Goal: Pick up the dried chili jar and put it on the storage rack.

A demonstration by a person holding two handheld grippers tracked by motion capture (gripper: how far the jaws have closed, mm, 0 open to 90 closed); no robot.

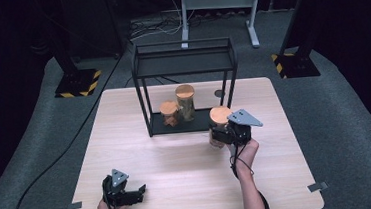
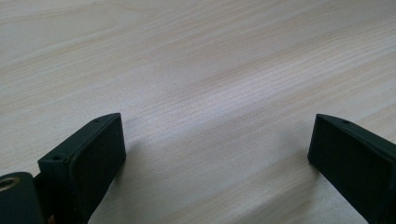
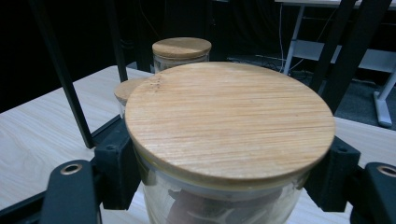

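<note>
The right gripper (image 1: 224, 134) is clamped on a glass jar (image 1: 219, 127) with a round wooden lid (image 3: 229, 119); in the right gripper view its two black jaws press against opposite sides of the glass just below the lid, with no gap on either side. In the high view this jar stands upright at the front right corner of the black metal rack (image 1: 184, 64), just outside the frame and near its lower shelf; whether the jar's base touches the table (image 1: 127, 154) cannot be determined. The jar's contents appear brownish through the glass but are too indistinct to identify. Two further jars with wooden lids stand on the rack's lower shelf: a tall jar (image 1: 185, 102) toward the middle and a short jar (image 1: 169, 113) just to its left, close beside one another. The right gripper view shows the tall jar's lid behind the held jar, and an edge of the short jar's lid to the left. The left gripper (image 1: 141, 190) is low over the near left part of the table, well apart from the rack and all three jars. In the left gripper view its jaws stand wide apart with bare wood grain between them; it holds nothing. The person's forearms enter from the near edge of the table.
</note>
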